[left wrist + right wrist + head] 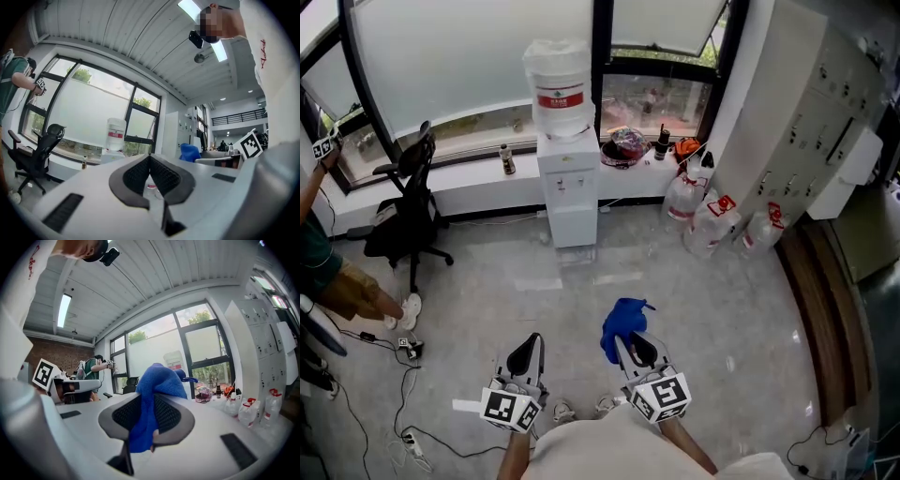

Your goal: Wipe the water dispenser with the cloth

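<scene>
The blue cloth [622,324] is pinched between the fingers of the right gripper [635,348] at lower centre, those of the left gripper [528,349] are pressed together empty, and the water dispenser [568,187], well apart at upper centre, is best neared before wiping is begun.

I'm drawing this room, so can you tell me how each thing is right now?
right gripper: shut on the cloth.
left gripper: shut, holding nothing.
cloth: bunched up, clamped in the right gripper.
water dispenser: upright by the window, far from both grippers.
bottle: seated on the dispenser.
</scene>
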`<state>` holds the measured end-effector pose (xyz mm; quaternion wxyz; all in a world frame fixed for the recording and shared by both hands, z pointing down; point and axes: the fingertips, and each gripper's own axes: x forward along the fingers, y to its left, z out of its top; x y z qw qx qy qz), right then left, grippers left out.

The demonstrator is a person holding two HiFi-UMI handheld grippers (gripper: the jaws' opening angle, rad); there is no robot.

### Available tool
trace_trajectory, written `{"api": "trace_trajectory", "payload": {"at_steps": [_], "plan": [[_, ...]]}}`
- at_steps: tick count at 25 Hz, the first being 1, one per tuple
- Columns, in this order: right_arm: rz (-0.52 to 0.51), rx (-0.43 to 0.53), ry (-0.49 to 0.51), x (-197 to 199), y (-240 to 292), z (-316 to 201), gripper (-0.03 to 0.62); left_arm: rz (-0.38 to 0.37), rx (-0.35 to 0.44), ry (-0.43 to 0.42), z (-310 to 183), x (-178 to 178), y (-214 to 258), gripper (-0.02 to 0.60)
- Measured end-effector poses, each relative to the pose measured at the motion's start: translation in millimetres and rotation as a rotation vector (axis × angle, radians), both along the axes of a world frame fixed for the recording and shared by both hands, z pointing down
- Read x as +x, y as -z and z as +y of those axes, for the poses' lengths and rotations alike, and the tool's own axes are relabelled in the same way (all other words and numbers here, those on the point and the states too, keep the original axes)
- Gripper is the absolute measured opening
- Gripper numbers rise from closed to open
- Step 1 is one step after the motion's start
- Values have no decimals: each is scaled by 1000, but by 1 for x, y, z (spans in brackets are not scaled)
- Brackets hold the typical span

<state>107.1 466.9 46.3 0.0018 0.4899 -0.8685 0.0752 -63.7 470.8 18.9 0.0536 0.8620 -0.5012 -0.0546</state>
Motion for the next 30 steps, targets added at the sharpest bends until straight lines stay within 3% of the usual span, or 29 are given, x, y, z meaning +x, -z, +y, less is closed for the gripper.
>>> {"api": "trace_trajectory", "payload": {"at_steps": [19, 30], "plan": [[-11, -42, 35, 54, -19, -6, 89, 8, -20, 40, -7, 50, -13, 11], [6, -37, 56, 55, -24, -50, 89, 36, -16, 67, -53, 44, -23, 11]]}}
